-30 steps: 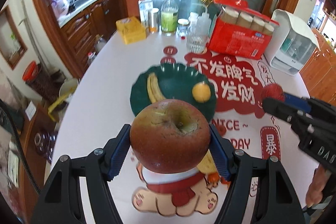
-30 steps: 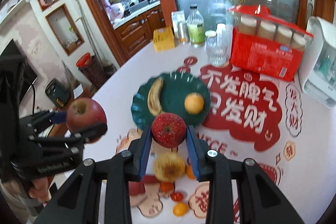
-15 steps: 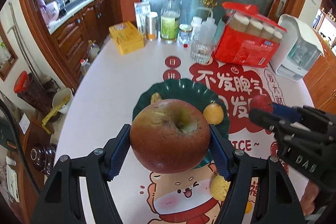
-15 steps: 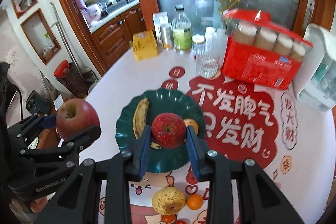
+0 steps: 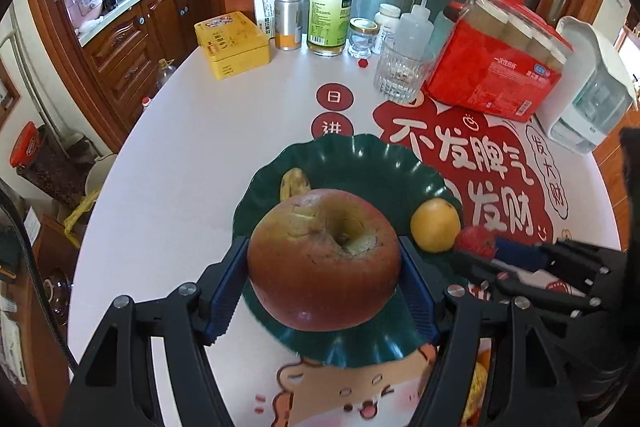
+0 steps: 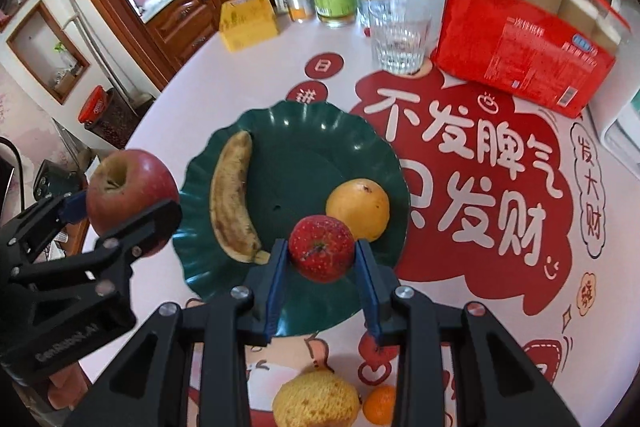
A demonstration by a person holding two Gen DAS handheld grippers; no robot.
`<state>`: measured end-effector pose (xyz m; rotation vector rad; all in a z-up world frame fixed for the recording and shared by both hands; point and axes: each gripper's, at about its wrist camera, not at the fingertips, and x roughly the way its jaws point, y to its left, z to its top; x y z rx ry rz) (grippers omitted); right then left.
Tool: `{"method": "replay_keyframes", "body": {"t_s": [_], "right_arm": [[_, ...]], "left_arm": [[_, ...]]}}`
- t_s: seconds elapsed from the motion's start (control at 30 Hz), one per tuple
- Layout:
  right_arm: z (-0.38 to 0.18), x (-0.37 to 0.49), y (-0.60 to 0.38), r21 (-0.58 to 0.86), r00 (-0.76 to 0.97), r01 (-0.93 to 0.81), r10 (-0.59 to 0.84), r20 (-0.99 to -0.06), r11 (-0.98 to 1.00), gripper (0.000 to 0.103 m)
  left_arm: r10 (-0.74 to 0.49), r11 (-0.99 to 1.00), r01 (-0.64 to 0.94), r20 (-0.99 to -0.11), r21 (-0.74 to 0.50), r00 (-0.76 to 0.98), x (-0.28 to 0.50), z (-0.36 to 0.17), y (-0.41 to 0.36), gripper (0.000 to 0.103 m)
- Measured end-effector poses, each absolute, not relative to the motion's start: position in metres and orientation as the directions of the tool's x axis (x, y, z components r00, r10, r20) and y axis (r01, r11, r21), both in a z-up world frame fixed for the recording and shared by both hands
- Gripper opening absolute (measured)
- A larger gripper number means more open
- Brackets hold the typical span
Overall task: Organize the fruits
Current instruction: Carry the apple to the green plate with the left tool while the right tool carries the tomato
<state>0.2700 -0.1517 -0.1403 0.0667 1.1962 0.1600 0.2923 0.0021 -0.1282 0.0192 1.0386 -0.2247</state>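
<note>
the left gripper (image 5: 324, 291) has its blue-padded jaws spread about halfway and pressed on the flanks of a large, dull red apple with a russet top (image 5: 324, 263), stem hollow turned toward the camera; gripped across its widest part, it probably cannot roll out on the way down. it hangs over the near-left part of the dark green scalloped plate (image 6: 320, 131), which sits on the white round table with red printed lettering (image 5: 180, 155). on the plate's left side lies a spotted, browning banana (image 6: 232, 203), and toward its right a round yellow-orange citrus fruit (image 6: 358, 207) — the bare green floor between them looks like the only roomy landing spot. the right gripper (image 6: 322, 263) is nearly closed, pinching a small bright red apple (image 6: 322, 247) just in front of the citrus and above the plate's near rim. both fruits seem headed for the same plate, so the two tools, close beside each other, risk crowding. off the plate, near the table's front edge, a lumpy yellow fruit (image 6: 316, 403) and a small orange mandarin (image 6: 380, 407) wait. the far side holds a ribbed clear glass (image 6: 400, 35) and a red carton (image 6: 520, 55) — well apart from the work.
</note>
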Motion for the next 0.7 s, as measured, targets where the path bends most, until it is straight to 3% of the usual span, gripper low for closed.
{"method": "replay_keyframes", "body": {"t_s": [0.37,0.7], "right_arm": [[-0.189,0.288,-0.146,0.139,0.276,-0.096,0.16,-0.948,0.986,0.034],[-0.198,0.285,-0.131,0.08,0.283,-0.161,0.124,-0.951,0.984,0.039]], "left_arm": [[-0.166,0.979,0.182,-0.887,-0.095,0.431,0.315,-0.18,-0.005,0.07],[-0.158,0.981,0.174,-0.874,-0.087,0.459,0.317,-0.179,-0.003,0.071]]}}
